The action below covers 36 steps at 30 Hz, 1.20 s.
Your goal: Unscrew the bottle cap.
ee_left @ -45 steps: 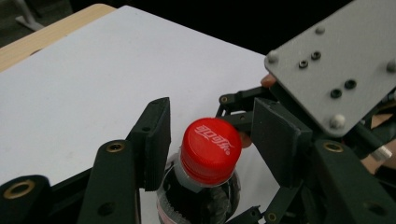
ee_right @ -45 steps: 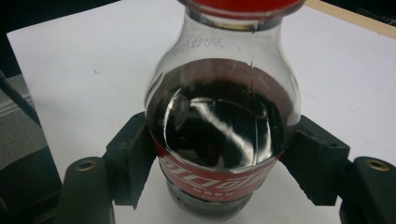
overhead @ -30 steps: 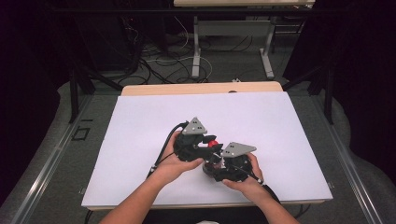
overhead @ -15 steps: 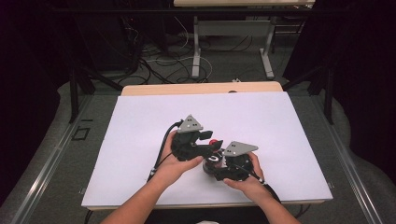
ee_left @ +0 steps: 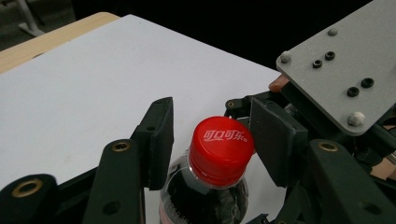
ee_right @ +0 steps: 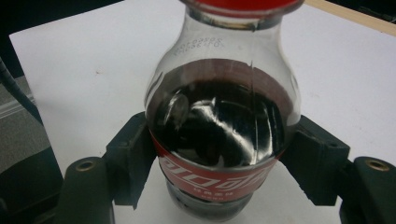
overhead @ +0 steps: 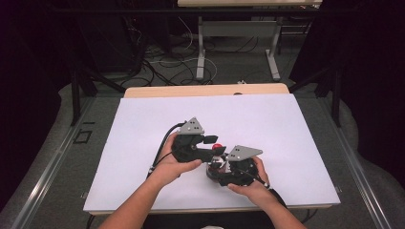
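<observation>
My left gripper point(ee_left: 205, 154) comes first: its two black jaws stand either side of the red cap point(ee_left: 222, 149) on the cola bottle point(ee_right: 219, 135). They have just been closing on it, with the cap between them. The far pad looks to touch the cap's side, while a thin gap shows at the near pad, so I read this as not yet a true grip. In the high view that gripper point(overhead: 210, 145) sits just ahead of my left hand point(overhead: 167, 167), pointing across at the bottle top.

Moving right, the bottle stands upright on the white sheet point(overhead: 143, 129), directly in front of both tools and between them. My right gripper point(ee_right: 219, 177) is clamped on the bottle at its red label point(ee_right: 210, 179), both pads point(ee_right: 135, 154) pressed against the sides — a firm hold low on the body.

I judge the step to be loosening the cap. To do it well I would centre the left jaws so both pads meet the ribbed side squarely, below the top edge, then squeeze before any twist — a one-sided bite would slip. The right gripper should only brace, keeping the bottle vertical so nothing tips or spills
</observation>
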Each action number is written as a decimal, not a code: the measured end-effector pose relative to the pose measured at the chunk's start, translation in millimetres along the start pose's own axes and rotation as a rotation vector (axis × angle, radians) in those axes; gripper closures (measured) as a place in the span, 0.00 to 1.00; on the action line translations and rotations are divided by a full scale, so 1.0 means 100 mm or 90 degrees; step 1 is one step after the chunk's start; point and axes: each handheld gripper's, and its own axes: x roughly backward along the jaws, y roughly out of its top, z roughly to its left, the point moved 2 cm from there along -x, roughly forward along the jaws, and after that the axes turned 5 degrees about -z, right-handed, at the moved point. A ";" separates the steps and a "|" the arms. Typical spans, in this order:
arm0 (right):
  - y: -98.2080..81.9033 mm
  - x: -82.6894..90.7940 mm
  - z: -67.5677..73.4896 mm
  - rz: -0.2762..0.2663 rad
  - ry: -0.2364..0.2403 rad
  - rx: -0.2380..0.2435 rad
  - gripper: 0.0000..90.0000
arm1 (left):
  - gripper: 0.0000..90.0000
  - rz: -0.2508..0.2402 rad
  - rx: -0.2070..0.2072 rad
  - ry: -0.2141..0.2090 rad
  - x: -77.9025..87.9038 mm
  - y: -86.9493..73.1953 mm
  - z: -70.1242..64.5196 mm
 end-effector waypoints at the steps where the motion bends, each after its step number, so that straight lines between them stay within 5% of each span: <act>1: 0.00 0.00 0.00 0.003 0.002 0.000 0.33 | 0.59 -0.002 0.000 -0.005 -0.01 0.00 0.00; 7: -0.01 0.00 0.00 0.007 -0.001 -0.001 0.33 | 0.67 0.000 -0.015 0.006 -0.07 -0.01 -0.04; 10: -0.01 -0.01 0.00 0.005 -0.007 -0.002 0.33 | 0.68 -0.004 -0.024 0.036 -0.08 -0.01 -0.08; 16: -0.01 -0.01 -0.01 0.003 -0.022 -0.006 0.34 | 0.68 -0.014 0.004 0.110 -0.11 -0.01 -0.17; 25: -0.02 0.00 -0.02 0.001 -0.014 -0.008 0.34 | 0.59 -0.019 0.005 0.070 -0.02 0.05 -0.14; 32: 0.00 0.01 0.00 -0.003 -0.002 0.000 0.33 | 0.57 -0.001 -0.019 0.006 0.06 0.05 -0.04; 36: 0.00 0.01 0.01 -0.003 0.000 0.009 0.33 | 0.57 0.035 -0.034 -0.029 0.06 0.03 0.03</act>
